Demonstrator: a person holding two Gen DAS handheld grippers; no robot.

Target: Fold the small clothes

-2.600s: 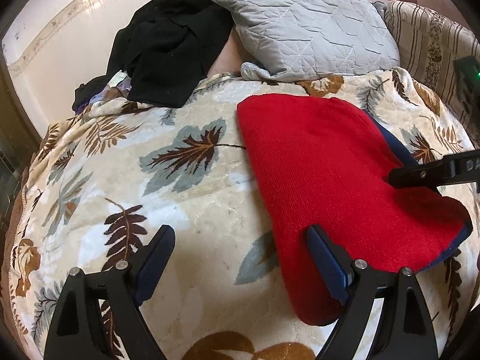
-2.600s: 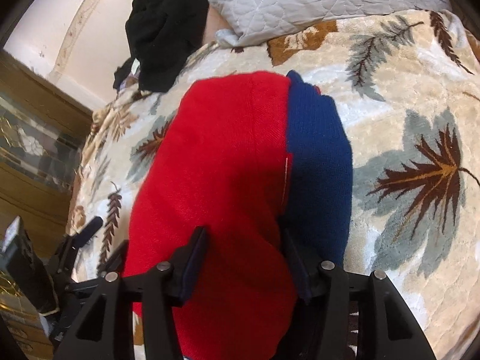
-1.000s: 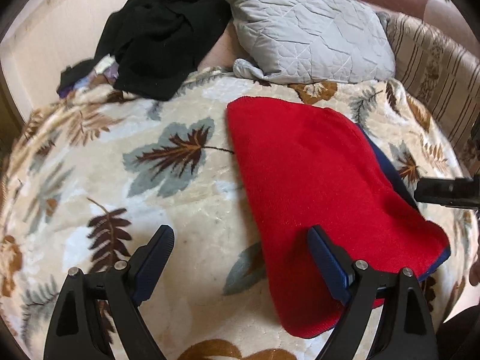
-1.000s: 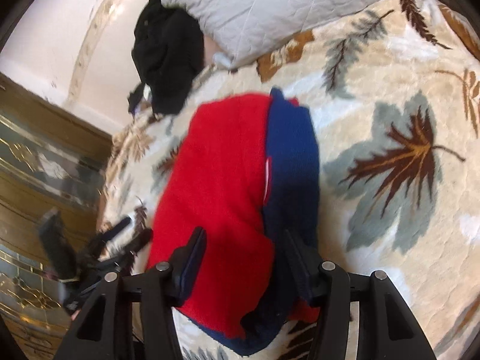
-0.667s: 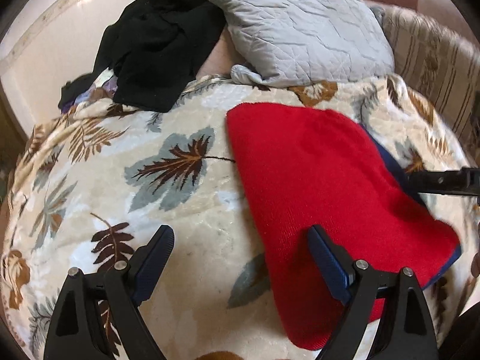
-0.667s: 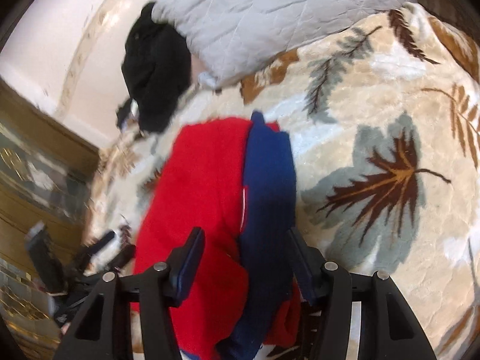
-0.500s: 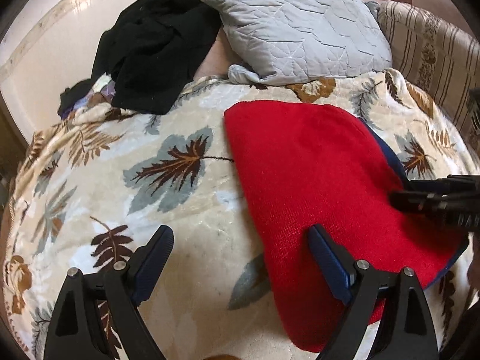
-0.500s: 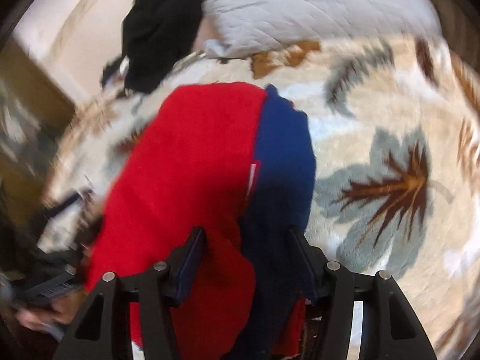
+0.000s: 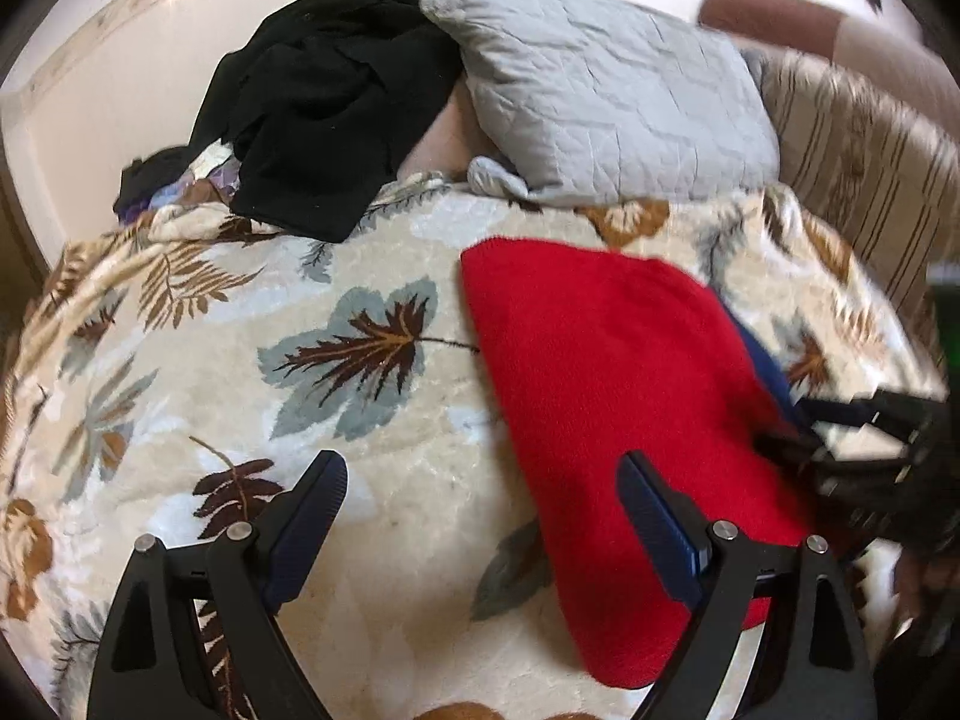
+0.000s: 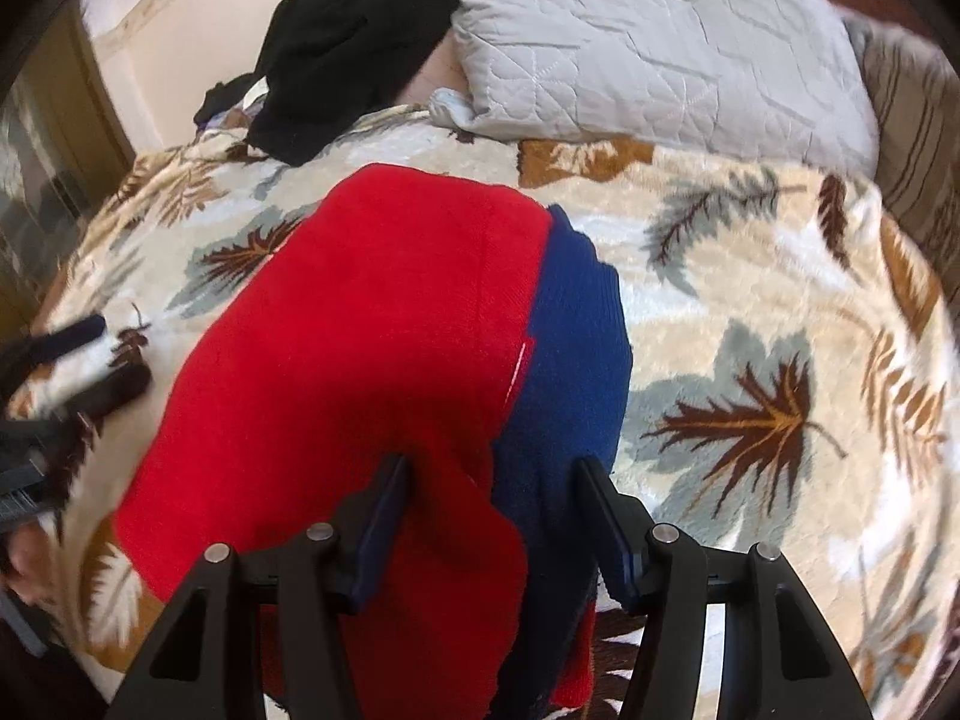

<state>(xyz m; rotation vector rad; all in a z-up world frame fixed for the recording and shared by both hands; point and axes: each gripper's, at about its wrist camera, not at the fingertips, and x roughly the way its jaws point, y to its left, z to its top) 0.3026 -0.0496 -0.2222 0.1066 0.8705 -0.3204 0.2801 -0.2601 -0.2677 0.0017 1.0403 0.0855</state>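
A folded red knit garment (image 9: 606,384) with a blue edge (image 10: 570,354) lies on a leaf-patterned blanket (image 9: 240,360). My left gripper (image 9: 480,498) is open and empty, its right finger over the garment's near left edge. My right gripper (image 10: 492,486) is open, its fingers astride the near end of the garment (image 10: 372,348) where red meets blue. The right gripper also shows at the right of the left wrist view (image 9: 864,444), at the garment's right edge. The left gripper shows blurred at the left of the right wrist view (image 10: 78,354).
A grey quilted pillow (image 9: 600,102) and a heap of black clothes (image 9: 324,102) lie at the far end of the blanket. A striped cushion (image 9: 870,144) is at the far right. A wooden cabinet (image 10: 42,180) stands to the left.
My right gripper dropped back onto the near end of the garment after lifting away. My left gripper stayed open over the near left edge.
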